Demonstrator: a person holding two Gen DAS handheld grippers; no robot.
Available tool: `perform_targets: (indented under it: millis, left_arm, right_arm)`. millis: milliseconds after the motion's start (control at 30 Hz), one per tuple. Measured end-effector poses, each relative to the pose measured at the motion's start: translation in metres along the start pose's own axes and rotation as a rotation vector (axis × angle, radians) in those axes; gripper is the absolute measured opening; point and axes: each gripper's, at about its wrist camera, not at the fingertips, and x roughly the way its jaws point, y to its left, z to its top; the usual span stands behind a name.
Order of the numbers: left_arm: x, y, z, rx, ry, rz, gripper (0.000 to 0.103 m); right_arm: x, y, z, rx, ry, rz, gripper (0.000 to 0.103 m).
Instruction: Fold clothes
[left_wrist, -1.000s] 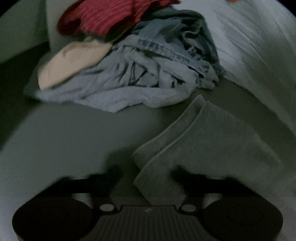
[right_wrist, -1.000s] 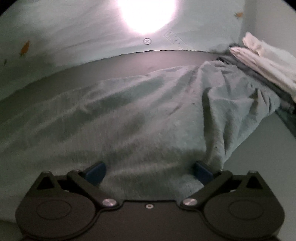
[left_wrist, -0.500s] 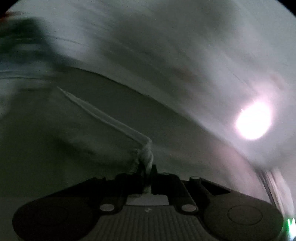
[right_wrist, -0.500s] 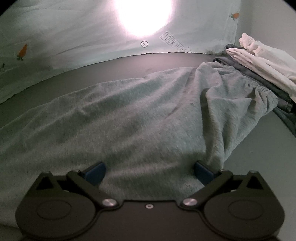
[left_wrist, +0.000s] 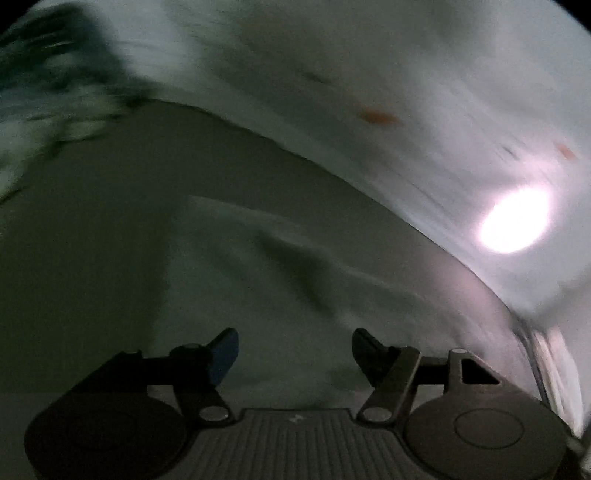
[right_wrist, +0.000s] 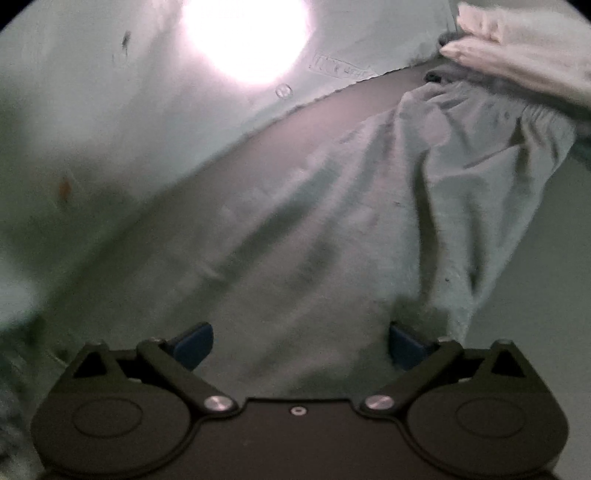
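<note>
The grey garment (right_wrist: 369, 229) lies spread across the dark tabletop (right_wrist: 535, 295), its gathered waistband end touching a pale folded cloth (right_wrist: 517, 55) at the far right. The right gripper (right_wrist: 301, 343) hangs just above the garment's near part, its blue fingers (right_wrist: 192, 343) spread wide and grasping nothing. The left gripper (left_wrist: 295, 350) has just been opening; its fingers (left_wrist: 225, 354) stand apart over the garment (left_wrist: 277, 277), released, with cloth below them but not pinched. Beyond the garment runs a light sheet (left_wrist: 406, 92) with small orange prints, and a blurred heap of clothes (left_wrist: 48, 92) sits at its far left
</note>
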Motion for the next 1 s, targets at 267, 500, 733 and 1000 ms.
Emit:
perform_targets:
  millis: [267, 500, 733, 1000]
  left_arm:
    - [0.019, 0.037, -0.004, -0.047, 0.117, 0.231, 0.069]
    - [0.03, 0.011, -0.017, 0.162, 0.159, 0.291, 0.085]
    - [0.046, -0.004, -0.028, 0.275, 0.188, 0.332, 0.099]
    - [0.051, -0.003, -0.031, 0.295, 0.191, 0.327, 0.103]
  right_arm:
    - [0.048, 0.018, 0.011, 0.366, 0.163, 0.409, 0.056]
    - [0.066, 0.057, 0.007, 0.255, 0.246, 0.403, 0.056]
    - [0.117, 0.124, -0.03, 0.146, 0.504, 0.477, 0.057]
    - [0.127, 0.161, -0.03, 0.028, 0.529, 0.447, 0.056]
